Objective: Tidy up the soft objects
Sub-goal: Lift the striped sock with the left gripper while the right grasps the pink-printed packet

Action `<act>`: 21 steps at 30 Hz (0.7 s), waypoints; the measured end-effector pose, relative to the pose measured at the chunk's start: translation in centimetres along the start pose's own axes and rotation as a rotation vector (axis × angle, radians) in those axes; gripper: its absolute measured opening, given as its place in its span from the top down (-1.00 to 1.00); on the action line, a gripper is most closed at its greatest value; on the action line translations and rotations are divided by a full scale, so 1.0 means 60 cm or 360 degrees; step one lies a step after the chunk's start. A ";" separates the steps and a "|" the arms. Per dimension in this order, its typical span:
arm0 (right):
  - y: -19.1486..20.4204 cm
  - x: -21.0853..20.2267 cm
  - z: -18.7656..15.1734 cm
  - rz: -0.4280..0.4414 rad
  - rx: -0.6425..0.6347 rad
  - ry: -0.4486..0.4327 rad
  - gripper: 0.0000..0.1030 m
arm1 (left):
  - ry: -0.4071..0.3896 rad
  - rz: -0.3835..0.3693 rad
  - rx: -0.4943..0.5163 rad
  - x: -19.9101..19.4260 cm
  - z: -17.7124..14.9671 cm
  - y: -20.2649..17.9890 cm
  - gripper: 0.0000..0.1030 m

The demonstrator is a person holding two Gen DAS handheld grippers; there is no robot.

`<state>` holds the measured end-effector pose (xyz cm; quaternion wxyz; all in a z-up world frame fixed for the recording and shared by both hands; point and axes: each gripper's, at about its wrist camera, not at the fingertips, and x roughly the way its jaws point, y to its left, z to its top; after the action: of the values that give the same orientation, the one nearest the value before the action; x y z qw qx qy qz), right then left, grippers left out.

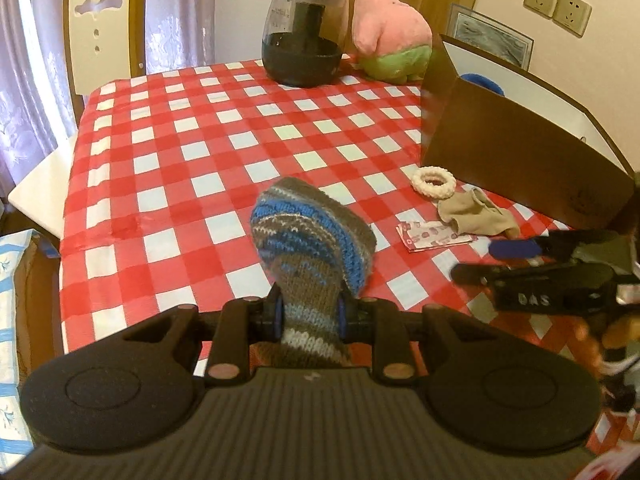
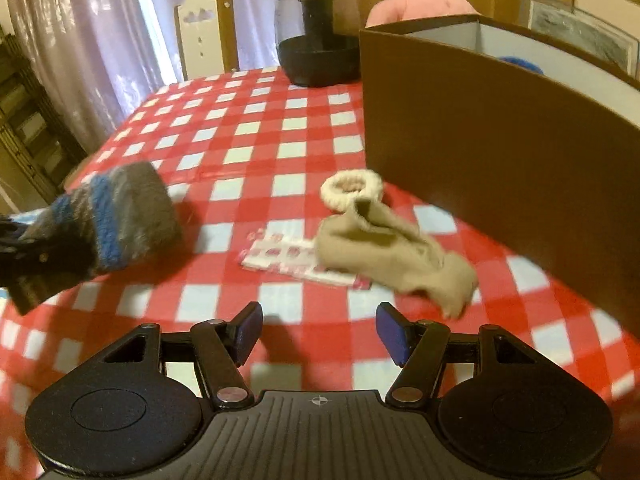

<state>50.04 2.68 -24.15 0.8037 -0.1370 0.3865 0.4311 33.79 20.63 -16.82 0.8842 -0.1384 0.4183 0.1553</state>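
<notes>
My left gripper (image 1: 310, 314) is shut on a blue, grey and brown knitted sock (image 1: 316, 236) and holds it above the checked tablecloth; the sock also shows at the left of the right wrist view (image 2: 120, 220). My right gripper (image 2: 318, 334) is open and empty, just short of a beige sock (image 2: 396, 264) that lies on a small pink-and-white packet (image 2: 288, 260). A cream scrunchie (image 2: 352, 188) lies beside the sock, close to the brown box (image 2: 500, 152). In the left wrist view the beige sock (image 1: 472, 216), scrunchie (image 1: 434, 182), box (image 1: 520, 160) and right gripper (image 1: 496, 258) sit at the right.
The box holds something blue (image 1: 482, 84). A dark glass jar-like appliance (image 1: 304, 32) and a pink plush toy (image 1: 388, 28) stand at the table's far edge. A white chair (image 1: 104, 32) is at the far left corner. Curtains hang behind.
</notes>
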 end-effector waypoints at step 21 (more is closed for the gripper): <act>0.061 0.033 0.033 0.0213 -0.0197 -0.0032 -0.23 | 0.0047 0.0097 -0.0160 0.009 -0.011 0.054 0.55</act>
<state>48.74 7.10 -23.92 0.7669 -0.1559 0.3595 0.5083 32.40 23.42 -18.02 0.8647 -0.1723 0.4270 0.2009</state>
